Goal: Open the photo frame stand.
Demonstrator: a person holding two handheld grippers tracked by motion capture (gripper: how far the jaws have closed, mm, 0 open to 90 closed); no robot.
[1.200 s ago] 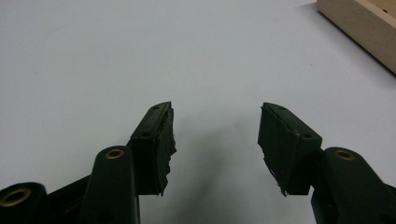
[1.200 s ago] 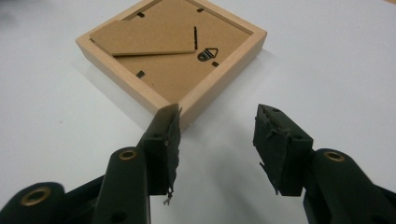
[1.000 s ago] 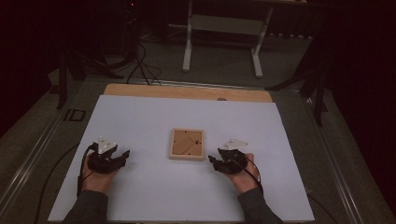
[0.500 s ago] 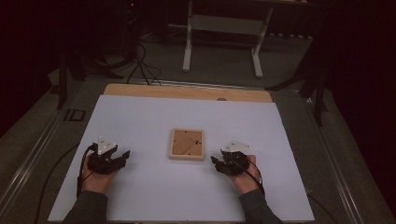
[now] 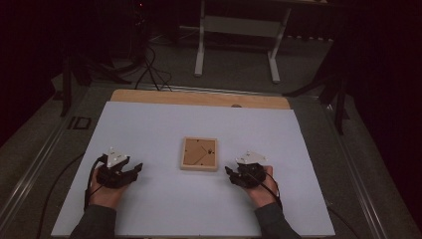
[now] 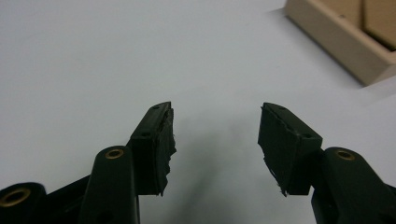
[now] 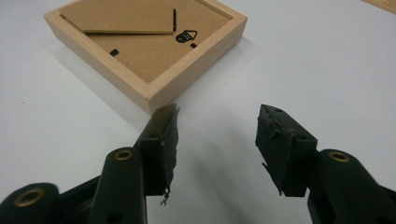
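Overhead: white table (image 5: pixel 149 129), wooden frame (image 5: pixel 199 154) centred, dark room; left tool (image 5: pixel 130 171), right tool (image 5: pixel 233 175) both agape, empty.

The room is dim, and its far edges sink into near black. A pale grey-white sheet (image 5: pixel 199 124) covers the table, leaving a light wooden strip (image 5: pixel 199 98) of the tabletop bare along the far edge. A metal rail (image 5: pixel 37 164) runs beside the table's left side. Beyond lies a grey carpeted floor (image 5: pixel 239 74), where the white metal legs of another stand (image 5: pixel 236 27) rise. Black cables (image 5: pixel 147 64) trail over the floor at the left, and dark stand legs (image 5: pixel 323 87) spread at the right.
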